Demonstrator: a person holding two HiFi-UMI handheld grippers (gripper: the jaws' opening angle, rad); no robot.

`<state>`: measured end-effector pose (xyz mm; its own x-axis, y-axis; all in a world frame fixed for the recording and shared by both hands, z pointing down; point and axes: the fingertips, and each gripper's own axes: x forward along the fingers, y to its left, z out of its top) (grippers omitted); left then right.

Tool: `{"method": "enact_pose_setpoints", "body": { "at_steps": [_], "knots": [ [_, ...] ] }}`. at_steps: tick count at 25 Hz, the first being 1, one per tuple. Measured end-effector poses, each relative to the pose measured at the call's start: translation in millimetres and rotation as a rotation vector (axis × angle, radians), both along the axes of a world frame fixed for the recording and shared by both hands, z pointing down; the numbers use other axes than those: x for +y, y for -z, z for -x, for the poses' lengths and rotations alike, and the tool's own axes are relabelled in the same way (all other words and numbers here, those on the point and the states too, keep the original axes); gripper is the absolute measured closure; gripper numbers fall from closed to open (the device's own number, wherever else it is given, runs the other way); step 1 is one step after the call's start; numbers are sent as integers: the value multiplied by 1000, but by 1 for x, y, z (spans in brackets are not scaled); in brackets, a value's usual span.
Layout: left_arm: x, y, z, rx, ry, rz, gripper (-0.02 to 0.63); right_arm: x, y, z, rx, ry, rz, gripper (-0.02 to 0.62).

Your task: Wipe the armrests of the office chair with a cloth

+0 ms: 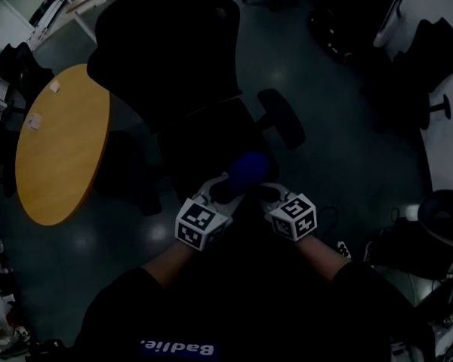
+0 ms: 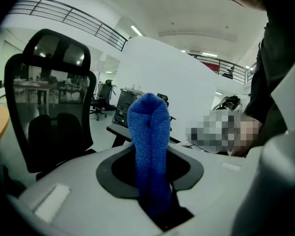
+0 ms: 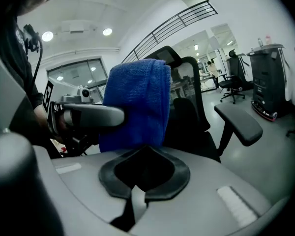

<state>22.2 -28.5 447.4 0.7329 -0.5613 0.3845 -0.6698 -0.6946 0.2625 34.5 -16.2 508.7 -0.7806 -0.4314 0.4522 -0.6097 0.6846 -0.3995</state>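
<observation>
Left tongs are clamped tight on the blue cloth, and its folded end pokes straight up out of the jaws. Right tongs are pressed together with nothing pinched; the cloth's lower edge hangs just past their tips, contact unclear. Both pairs meet in the air above the front of the office chair, the cloth between them. The armrest stands off to the right, apart from the cloth.

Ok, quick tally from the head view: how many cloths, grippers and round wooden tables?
blue cloth: 1
grippers: 2, left gripper and right gripper
round wooden table: 1
Total: 4
</observation>
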Motion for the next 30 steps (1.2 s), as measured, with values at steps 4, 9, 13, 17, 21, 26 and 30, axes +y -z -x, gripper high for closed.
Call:
{"method": "enact_pose_setpoints", "body": {
  "at_steps": [4, 9, 13, 17, 21, 26, 30],
  "knots": [
    [44, 10, 27, 47, -5, -28, 471, 42, 14, 29, 13, -28, -8, 591],
    [82, 23, 52, 106, 26, -33, 471, 85, 25, 33, 66, -13, -16, 591],
    [98, 53, 79, 174, 115, -45, 471, 91, 48, 33, 61, -3, -52, 591],
    [109, 91, 96, 216, 227, -87, 471, 90, 78, 33, 21, 38, -102, 591],
    [124, 103, 99, 206, 340, -139, 471, 93, 104, 28, -42, 89, -149, 591],
    [149, 93, 80, 172, 421, -131, 471, 104, 121, 9, -84, 142, -212, 592],
    [160, 87, 51, 144, 453, -106, 471, 106, 125, -19, -98, 146, -230, 592]
  ]
}}
